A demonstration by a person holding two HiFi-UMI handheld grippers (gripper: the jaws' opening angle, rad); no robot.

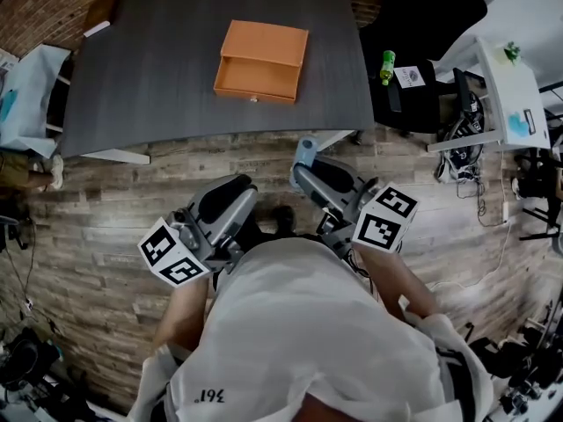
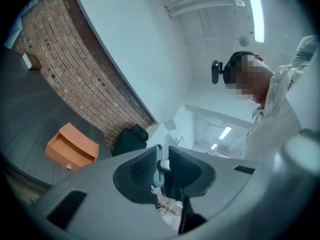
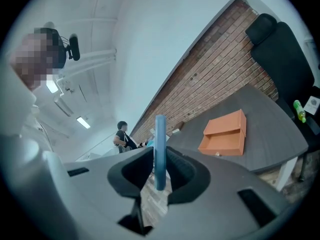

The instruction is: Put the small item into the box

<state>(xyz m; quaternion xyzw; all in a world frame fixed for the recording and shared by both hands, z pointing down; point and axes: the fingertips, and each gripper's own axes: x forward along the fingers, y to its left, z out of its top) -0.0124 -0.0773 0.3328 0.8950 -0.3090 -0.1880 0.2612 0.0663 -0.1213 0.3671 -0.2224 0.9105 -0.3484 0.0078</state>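
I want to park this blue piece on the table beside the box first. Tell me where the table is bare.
The dark table is bare left of the orange box, up to the small things at its far left corner, and along the near edge before the open drawer. A narrower strip lies right of the box. Only that corner is crowded.

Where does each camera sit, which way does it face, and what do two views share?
Head view: on the head, facing steeply down at the table and box; shows the left gripper, right gripper, forearms, shirt.
Left gripper view: on the left gripper, facing along its jaws, shut on a pale piece; the person shows.
Right gripper view: on the right gripper, facing along its jaws, shut on a blue disc.
All three share the box.
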